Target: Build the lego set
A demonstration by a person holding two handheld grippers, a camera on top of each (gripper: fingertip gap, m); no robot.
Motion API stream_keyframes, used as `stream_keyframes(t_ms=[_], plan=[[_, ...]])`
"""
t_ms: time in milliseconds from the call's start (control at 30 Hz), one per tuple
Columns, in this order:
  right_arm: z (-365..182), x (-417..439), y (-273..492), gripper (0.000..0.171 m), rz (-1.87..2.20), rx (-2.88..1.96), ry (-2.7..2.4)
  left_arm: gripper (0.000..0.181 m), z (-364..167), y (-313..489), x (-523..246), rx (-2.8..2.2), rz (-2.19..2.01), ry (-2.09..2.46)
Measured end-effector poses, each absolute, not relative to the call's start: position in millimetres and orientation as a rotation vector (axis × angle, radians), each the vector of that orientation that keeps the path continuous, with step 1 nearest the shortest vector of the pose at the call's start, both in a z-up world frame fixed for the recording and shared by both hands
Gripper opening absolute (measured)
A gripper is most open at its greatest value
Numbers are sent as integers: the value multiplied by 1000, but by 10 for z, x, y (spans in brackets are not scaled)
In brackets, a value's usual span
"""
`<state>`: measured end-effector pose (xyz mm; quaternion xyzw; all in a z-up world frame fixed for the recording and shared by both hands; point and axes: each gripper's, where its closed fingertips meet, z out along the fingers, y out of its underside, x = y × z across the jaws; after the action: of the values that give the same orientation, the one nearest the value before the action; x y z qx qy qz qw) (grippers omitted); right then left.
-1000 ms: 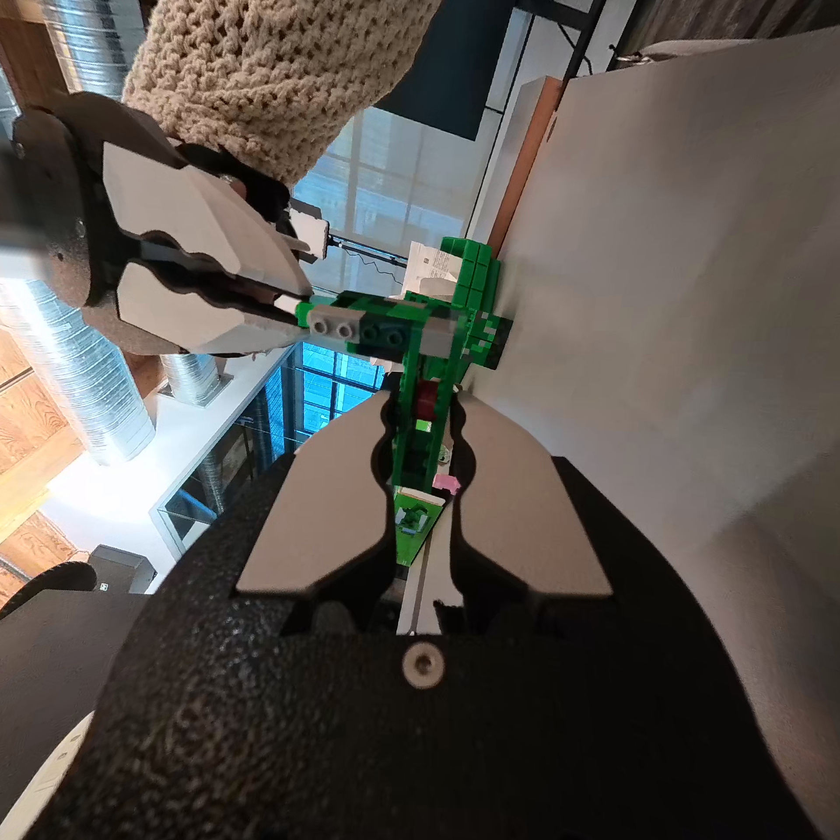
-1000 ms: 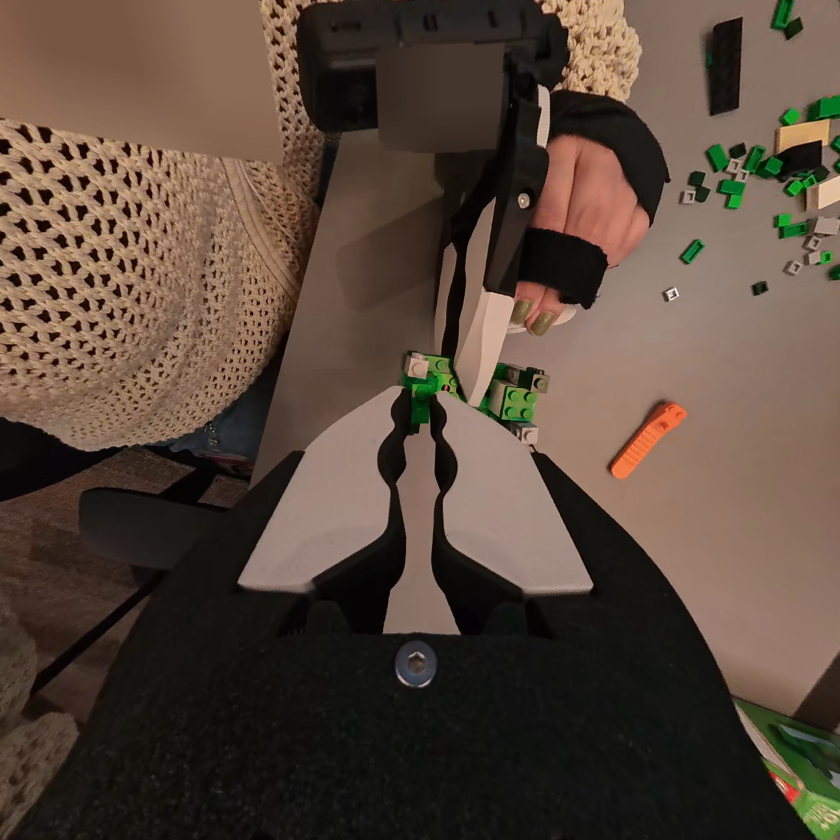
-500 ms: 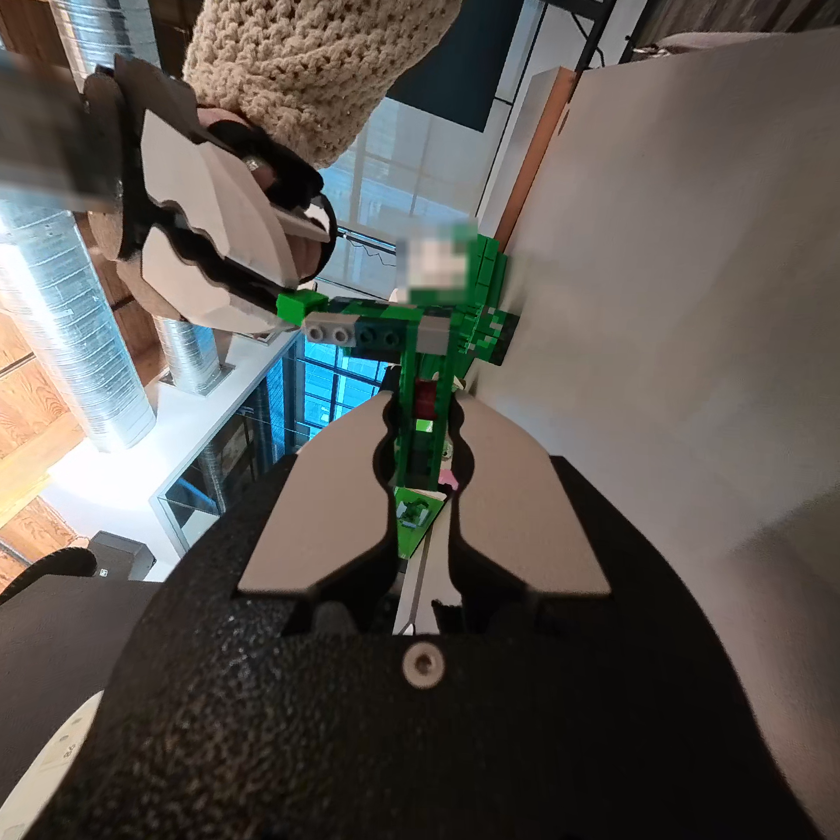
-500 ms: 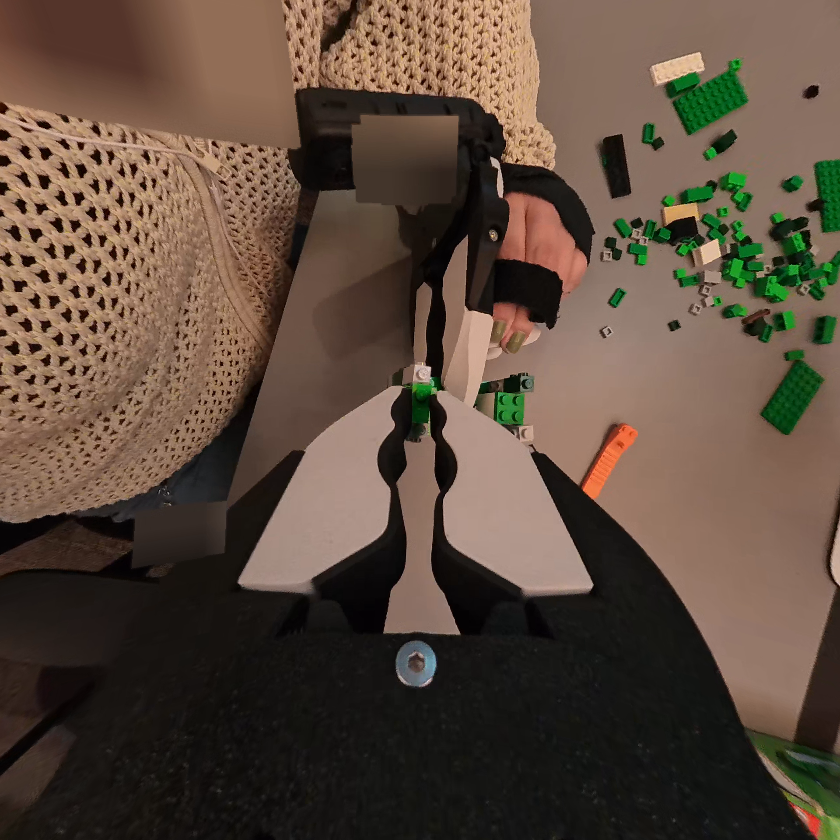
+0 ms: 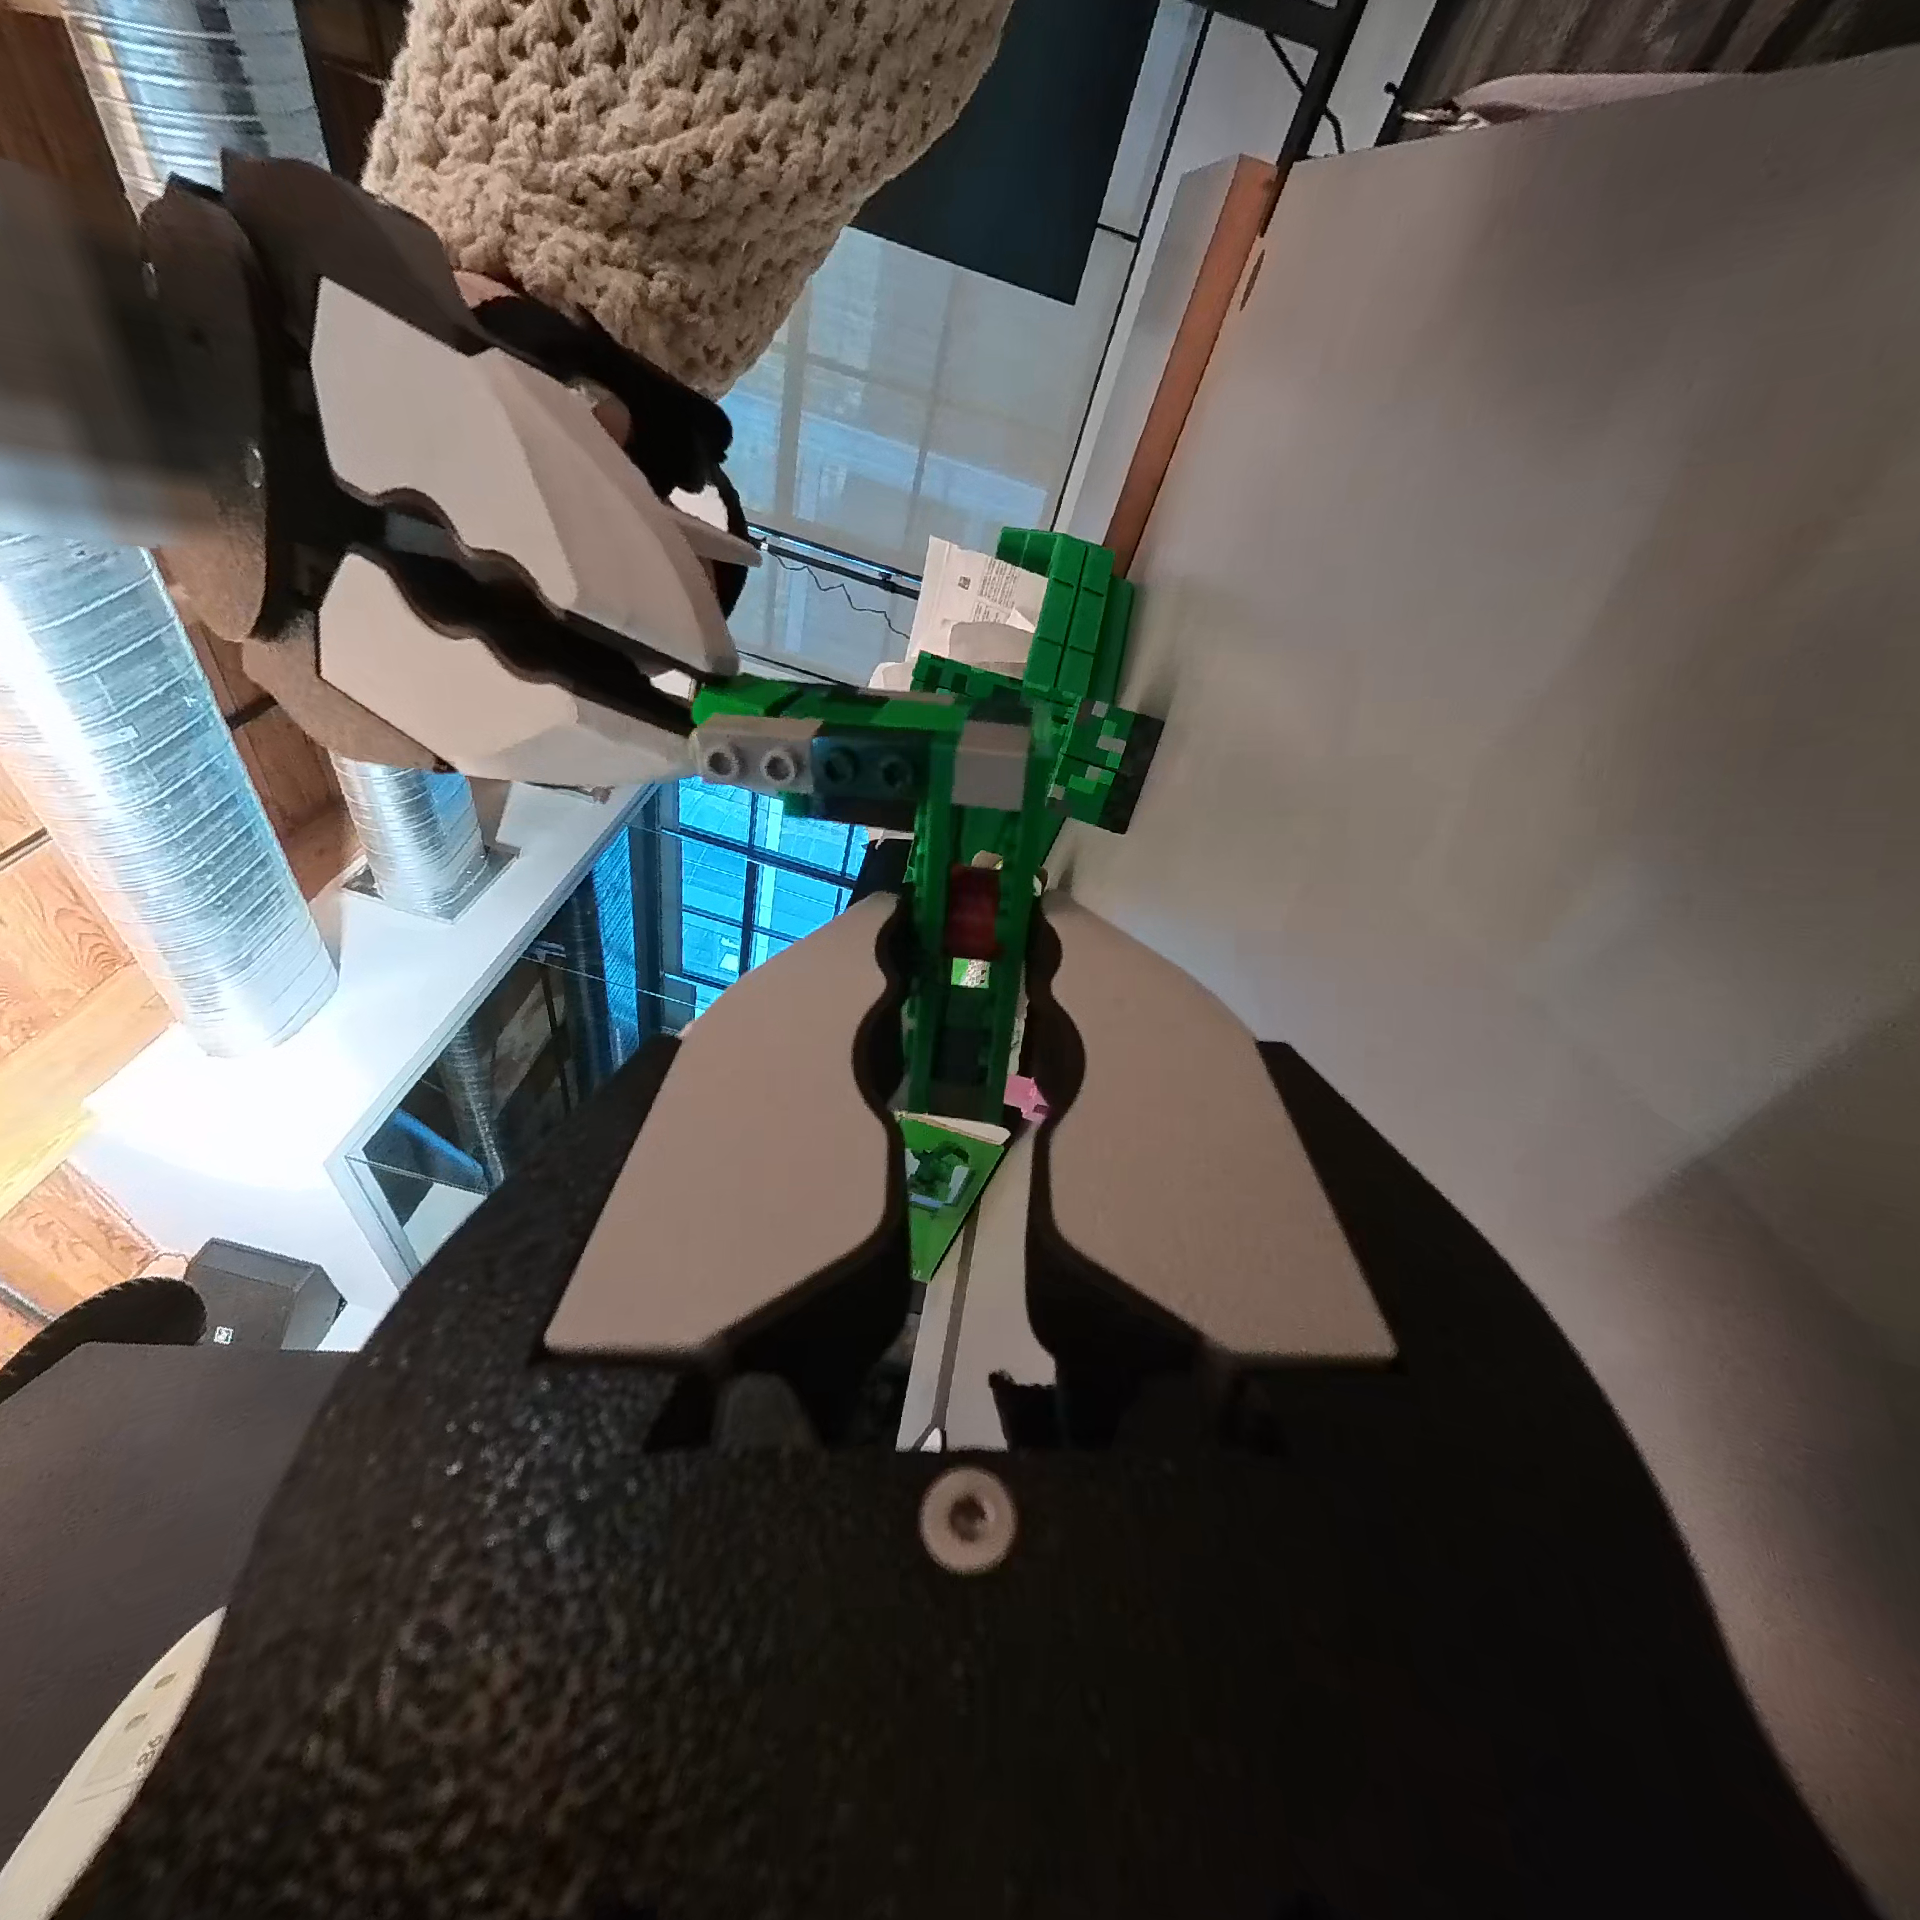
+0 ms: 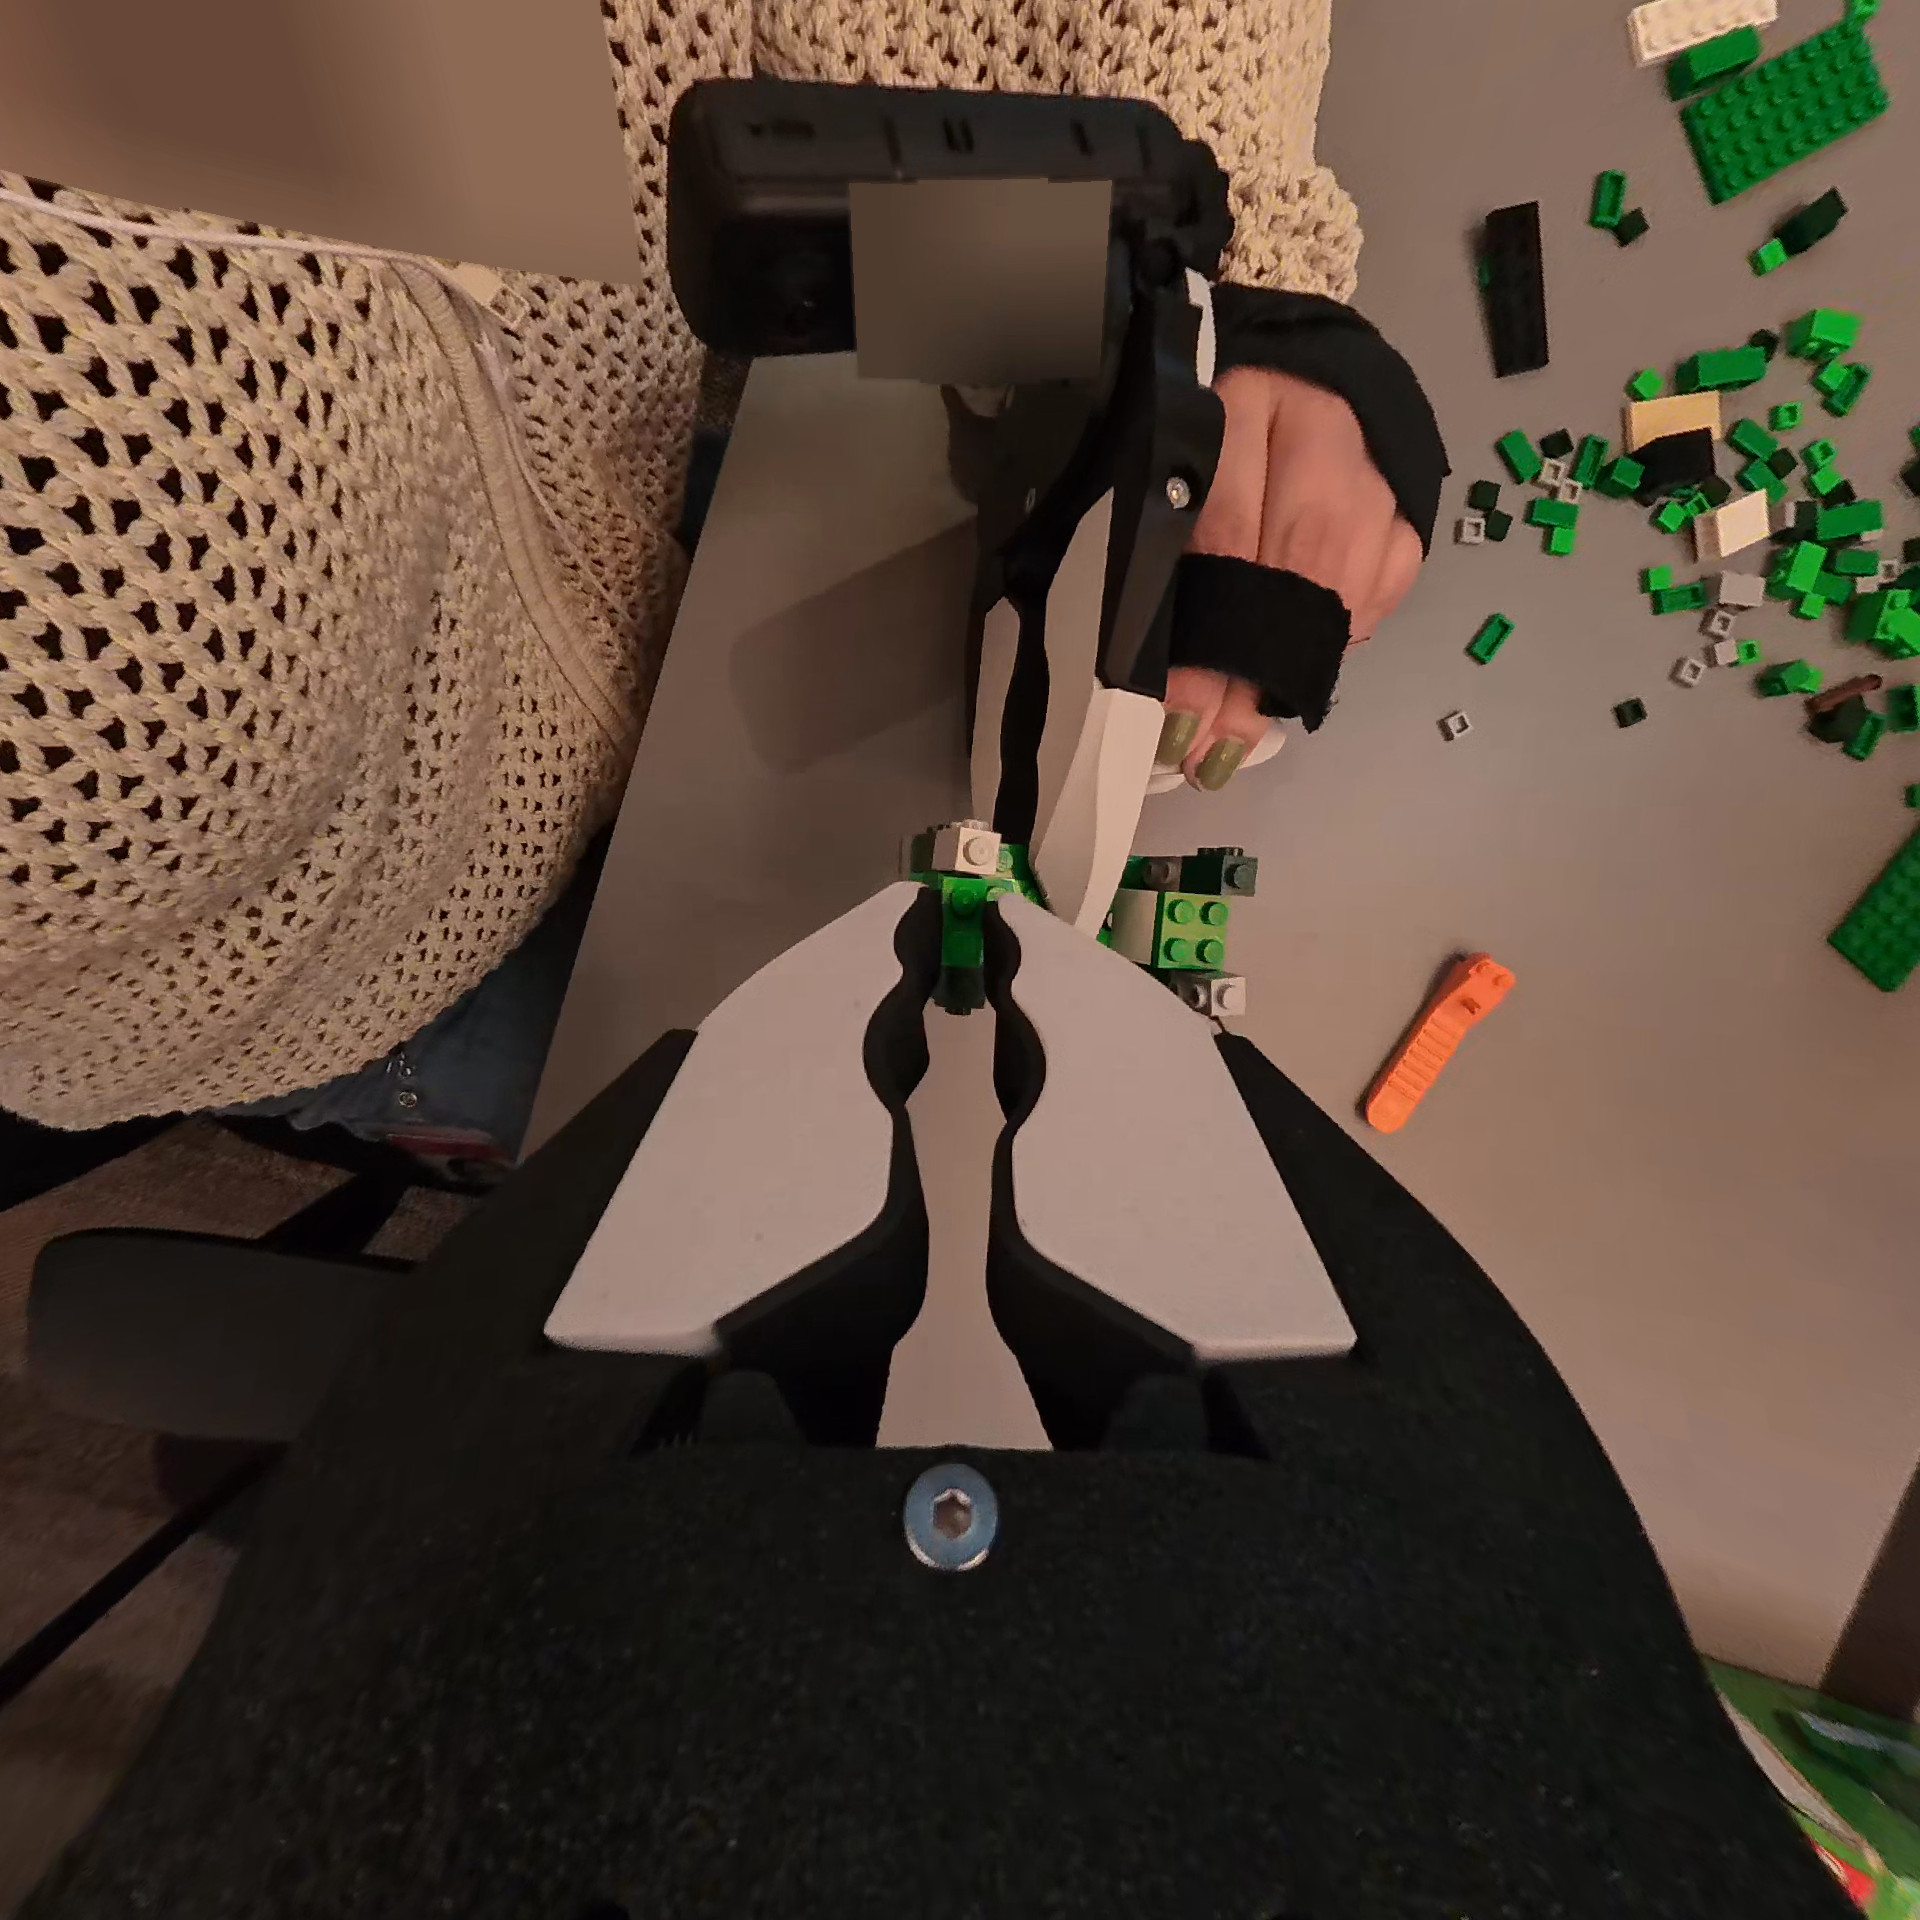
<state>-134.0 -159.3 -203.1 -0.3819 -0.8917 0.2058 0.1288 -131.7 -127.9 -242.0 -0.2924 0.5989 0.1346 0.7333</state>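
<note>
A green Lego model (image 5: 971, 831) with grey and dark bricks on a side arm is held off the table. My left gripper (image 5: 966, 925) is shut on its lower body. My right gripper (image 5: 696, 707) comes in from the upper left, shut on a small green piece (image 5: 743, 698) at the outer end of that arm. In the right wrist view my right gripper (image 6: 961, 914) pinches this green piece (image 6: 961, 940). The left gripper (image 6: 1029, 862) reaches down from above onto the model (image 6: 1184, 925). Where the piece meets the arm is partly hidden.
The grey table (image 6: 1455, 1351) carries a scatter of loose green, white and black bricks (image 6: 1766, 520) at the right. An orange brick separator (image 6: 1439, 1039), a black plate (image 6: 1515, 286) and green plates (image 6: 1782, 109) lie there. A person's knitted sweater (image 6: 260, 623) fills the left. My left tips are roughly 15 cm from the orange brick separator (image 6: 1439, 1039).
My right gripper, which had drawn slightly away from the model's arm with the green piece, has moved back against the arm's end. The left gripper holds the model steady.
</note>
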Motion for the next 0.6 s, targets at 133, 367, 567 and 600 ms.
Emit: stream_keyframes(t_ms=[133,367,567,600], plan=[[-2044,-1337,-1598,7,610,-1117,-2595,20,-2424,-1283,-1316,-641,298,1320],[-2061,-1329,-1598,7,605,-1120,-2598,20,-2439,-1285,-1316,-639,304,1329],[-2071,-1324,-1598,7,601,-1127,-2600,20,-2448,-1286,-1316,-637,307,1335],[-2072,-1325,-1596,7,599,-1129,-2599,20,-2448,-1287,-1316,-637,308,1335]])
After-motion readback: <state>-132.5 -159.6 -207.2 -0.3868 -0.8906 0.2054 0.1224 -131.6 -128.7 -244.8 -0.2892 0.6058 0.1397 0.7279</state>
